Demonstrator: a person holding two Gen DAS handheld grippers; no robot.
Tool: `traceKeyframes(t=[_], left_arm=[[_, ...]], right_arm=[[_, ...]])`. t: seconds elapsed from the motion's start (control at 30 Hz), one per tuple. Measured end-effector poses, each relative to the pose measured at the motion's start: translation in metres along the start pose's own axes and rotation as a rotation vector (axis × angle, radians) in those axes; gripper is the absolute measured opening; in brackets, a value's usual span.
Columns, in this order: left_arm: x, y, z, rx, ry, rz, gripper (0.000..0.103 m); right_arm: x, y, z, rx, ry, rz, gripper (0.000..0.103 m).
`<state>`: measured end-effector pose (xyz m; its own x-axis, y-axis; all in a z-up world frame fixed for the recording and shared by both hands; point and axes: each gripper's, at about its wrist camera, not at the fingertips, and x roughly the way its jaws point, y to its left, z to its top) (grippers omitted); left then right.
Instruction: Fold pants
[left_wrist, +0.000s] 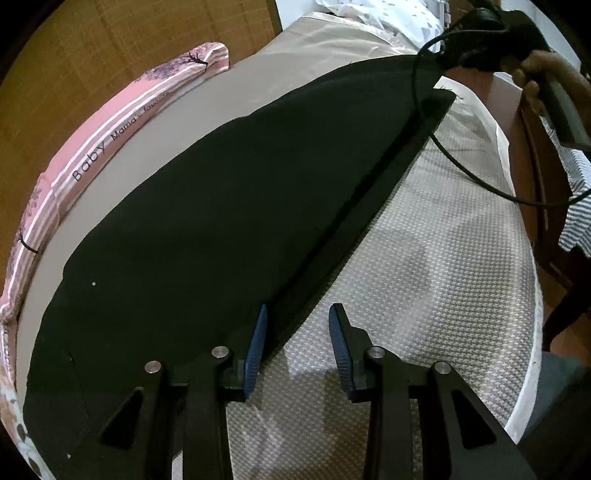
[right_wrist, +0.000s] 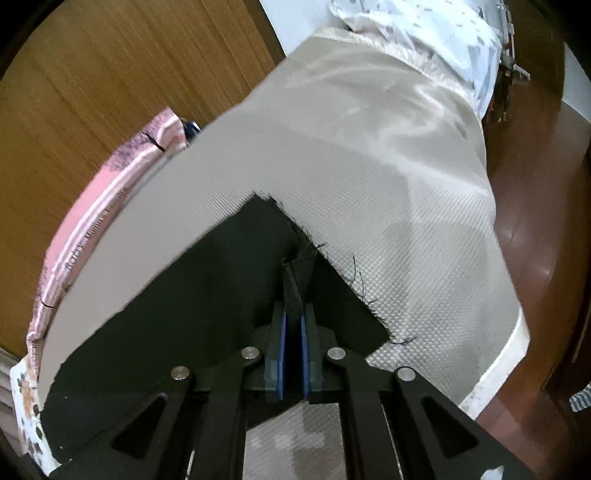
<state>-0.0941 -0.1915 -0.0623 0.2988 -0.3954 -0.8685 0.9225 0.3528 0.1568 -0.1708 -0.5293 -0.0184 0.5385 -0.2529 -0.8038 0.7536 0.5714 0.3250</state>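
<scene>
Black pants (left_wrist: 207, 221) lie lengthwise on the bed (left_wrist: 424, 295), far end pinched in the clenched right claw (right_wrist: 293, 295), near edge between the released left claw's (left_wrist: 297, 332) jaws

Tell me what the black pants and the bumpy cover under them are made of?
The black pants look like a matte woven cloth: no shine, and loose threads fray from the hem pinched in the right claw. The beige cover looks like a woven textile with a slight sheen; its surface shows a fine raised grid.
</scene>
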Motion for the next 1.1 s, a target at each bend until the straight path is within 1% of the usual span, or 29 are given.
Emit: traceKeyframes(t=[0.03,0.1,0.13,0.2,0.23,0.33,0.4,0.43,0.47,0.53,0.6,0.63,0.67,0.7,0.77,0.87,0.97,1.0,1.03,1.1], left_arm=[[-0.001,0.001,0.000,-0.002,0.000,-0.019,0.036],[0.000,0.001,0.000,0.006,0.008,-0.031,0.036],[0.001,0.001,0.000,0.011,0.013,-0.033,0.036],[-0.001,0.001,0.000,0.016,0.016,-0.039,0.036],[-0.001,0.001,-0.001,0.013,0.016,-0.050,0.036],[0.001,0.004,-0.001,-0.002,0.023,-0.075,0.036],[-0.001,0.006,0.000,-0.007,0.024,-0.088,0.036],[-0.003,0.007,0.001,-0.012,0.021,-0.099,0.036],[-0.005,0.010,0.002,-0.020,0.013,-0.109,0.036],[-0.011,0.019,0.006,-0.057,-0.015,-0.116,0.036],[-0.014,0.027,0.010,-0.086,-0.036,-0.102,0.037],[-0.014,0.031,0.011,-0.096,-0.039,-0.093,0.039],[-0.014,0.036,0.012,-0.107,-0.041,-0.084,0.039],[-0.012,0.040,0.012,-0.117,-0.036,-0.078,0.039],[-0.006,0.046,0.012,-0.131,-0.013,-0.075,0.039],[0.006,0.049,0.007,-0.160,0.040,-0.118,0.039],[0.005,0.045,0.003,-0.161,0.032,-0.123,0.039],[0.004,0.044,0.002,-0.162,0.033,-0.129,0.039],[0.004,0.043,0.001,-0.160,0.035,-0.134,0.039],[0.004,0.041,0.000,-0.143,0.036,-0.120,0.039]], right_arm=[[-0.004,0.001,0.000,-0.009,-0.008,-0.007,0.005],[-0.003,0.002,-0.004,-0.041,-0.007,-0.036,0.005],[0.006,0.000,-0.007,-0.041,0.015,-0.060,0.005],[0.016,-0.012,-0.014,0.003,0.065,-0.076,0.005],[0.019,-0.016,-0.017,0.016,0.075,-0.079,0.005],[0.026,-0.019,-0.023,0.004,0.074,-0.115,0.006],[0.027,-0.018,-0.020,-0.003,0.068,-0.121,0.008],[0.028,-0.015,-0.019,-0.020,0.071,-0.131,0.011],[0.027,-0.013,-0.019,-0.024,0.076,-0.128,0.018],[0.025,-0.014,-0.016,-0.011,0.081,-0.082,0.019],[0.026,-0.019,-0.014,0.025,0.092,-0.057,0.020],[0.026,-0.024,-0.014,0.054,0.092,-0.032,0.020],[0.027,-0.029,-0.012,0.090,0.099,0.002,0.016],[0.028,-0.032,-0.011,0.101,0.106,0.006,0.011],[0.024,-0.034,-0.010,0.110,0.094,0.004,0.005],[0.008,-0.024,-0.008,0.027,0.028,-0.055,0.003],[-0.003,-0.016,-0.011,-0.044,-0.030,-0.149,0.002],[-0.001,-0.015,-0.013,-0.067,-0.034,-0.185,0.002],[0.006,-0.016,-0.016,-0.081,-0.012,-0.198,0.002],[0.020,-0.022,-0.019,-0.081,0.029,-0.222,0.002]])
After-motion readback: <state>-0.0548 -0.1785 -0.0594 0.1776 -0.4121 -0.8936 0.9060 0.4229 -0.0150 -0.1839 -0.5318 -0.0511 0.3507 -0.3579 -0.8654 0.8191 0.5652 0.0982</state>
